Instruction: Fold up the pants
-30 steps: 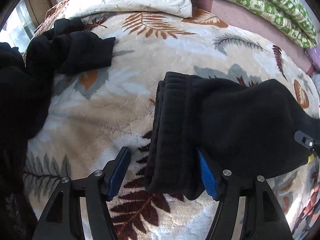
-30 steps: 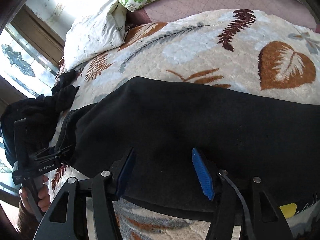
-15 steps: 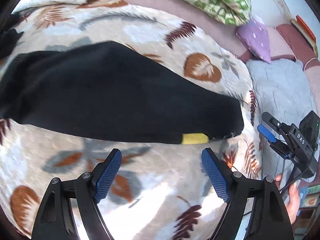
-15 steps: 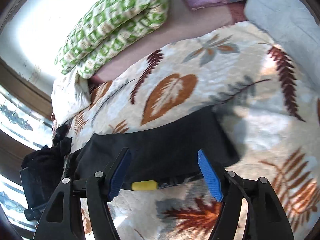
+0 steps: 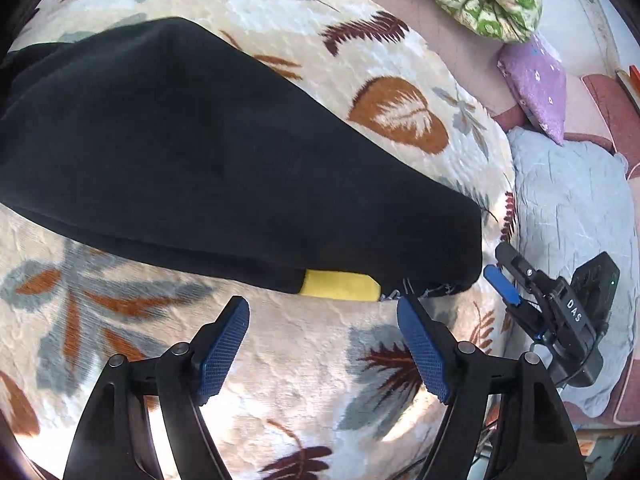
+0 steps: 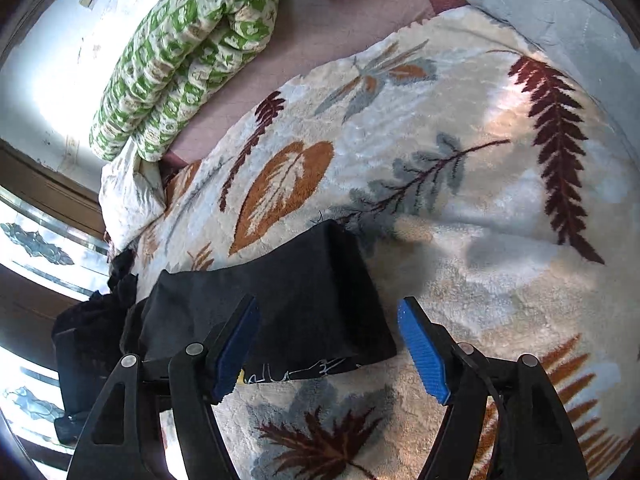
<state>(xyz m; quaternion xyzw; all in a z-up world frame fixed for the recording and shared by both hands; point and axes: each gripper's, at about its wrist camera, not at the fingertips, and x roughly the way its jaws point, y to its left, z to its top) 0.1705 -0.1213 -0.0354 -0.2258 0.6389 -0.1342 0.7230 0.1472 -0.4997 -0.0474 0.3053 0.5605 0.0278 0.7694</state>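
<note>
Black pants [image 5: 192,152] lie flat along a cream leaf-print blanket [image 5: 320,392], folded lengthwise, with a yellow patch [image 5: 340,286] at the hem end. My left gripper [image 5: 324,344] hovers just in front of that hem; its jaws are closing and only blanket shows between them. In the right wrist view the hem end of the pants [image 6: 304,300] lies under my open right gripper [image 6: 328,344], whose left finger overlaps the cloth edge. The right gripper [image 5: 505,270] also appears at the right of the left wrist view, next to the hem corner.
A green patterned quilt [image 6: 188,48] and a purple pillow [image 5: 536,80] lie along the far side of the bed. A grey-blue blanket [image 5: 572,208] lies to the right. A heap of dark clothes [image 6: 116,280] sits beyond the pants' far end.
Both grippers have left the pants' waist end and travelled along the legs to the hem end. Their jaws stand wider than a second ago, and no cloth is between the left one's fingers now.
</note>
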